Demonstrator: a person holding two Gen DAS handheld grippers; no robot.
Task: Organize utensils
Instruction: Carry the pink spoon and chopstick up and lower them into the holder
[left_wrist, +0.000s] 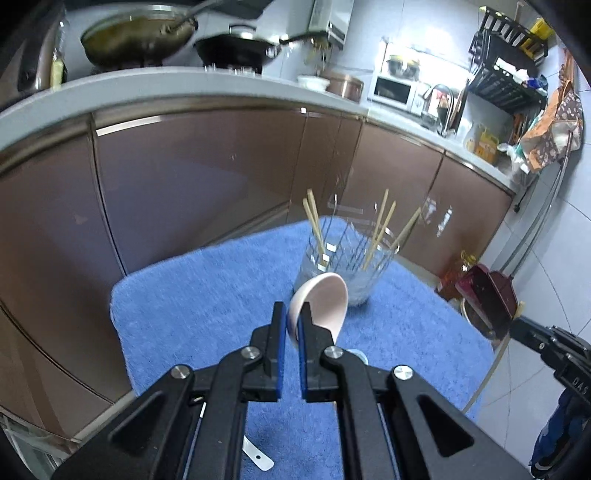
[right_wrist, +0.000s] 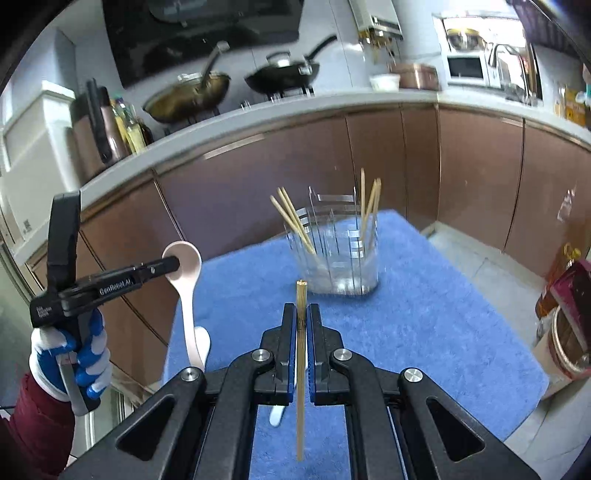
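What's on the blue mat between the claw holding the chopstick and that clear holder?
Nothing: in the right wrist view, only bare blue mat lies between the right gripper, shut on a chopstick, and the clear holder.

**A Kitchen Corner with Brown Cabinets**

A pale countertop (right_wrist: 258, 110) curves around the room above glossy brown cabinet doors (left_wrist: 184, 177). On the stove stand a wok (right_wrist: 188, 96) and a black frying pan (right_wrist: 282, 75), beneath a dark range hood (right_wrist: 199, 33). A white microwave (left_wrist: 391, 88) sits in bright light further along, near a black dish rack (left_wrist: 506, 70). The walls (left_wrist: 413, 22) and floor (left_wrist: 546, 258) are light grey tile.
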